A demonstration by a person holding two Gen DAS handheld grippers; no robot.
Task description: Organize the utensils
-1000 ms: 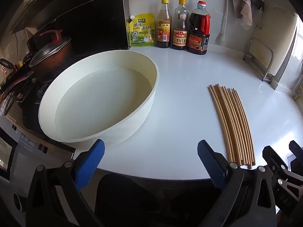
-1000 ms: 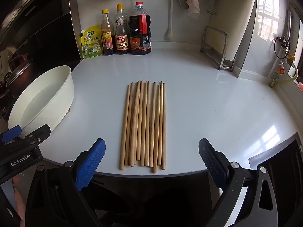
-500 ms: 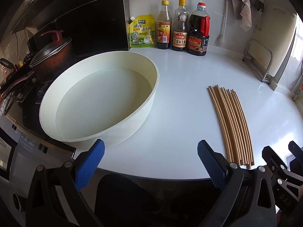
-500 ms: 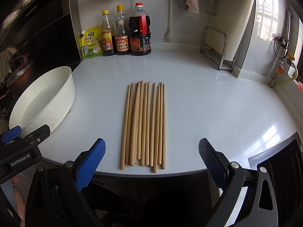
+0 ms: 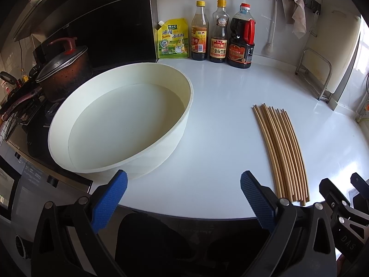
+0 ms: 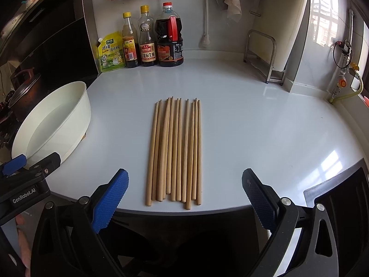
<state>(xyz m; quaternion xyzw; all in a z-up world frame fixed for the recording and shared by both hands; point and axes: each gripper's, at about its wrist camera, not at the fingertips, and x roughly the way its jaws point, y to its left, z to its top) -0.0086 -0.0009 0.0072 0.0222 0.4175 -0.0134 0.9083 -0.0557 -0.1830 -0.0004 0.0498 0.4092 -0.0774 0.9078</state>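
The white countertop [image 6: 253, 127] carries a round cream basin [image 5: 180, 138] of water at its left side, and well to the right of it a row of wooden chopsticks [image 6: 175, 150] lies flat, side by side, their near ends at the counter's front edge. The left gripper [image 5: 183, 196] and the right gripper [image 6: 184, 196] both hover at that edge with jaws spread wide, holding nothing, the right one lined up with the chopsticks.

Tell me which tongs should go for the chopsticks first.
Probably the right tongs: they are open, and the chopsticks lie straight ahead between their fingers, near ends at the counter edge. The left tongs, also open, face the white basin, with the chopsticks off to their right.
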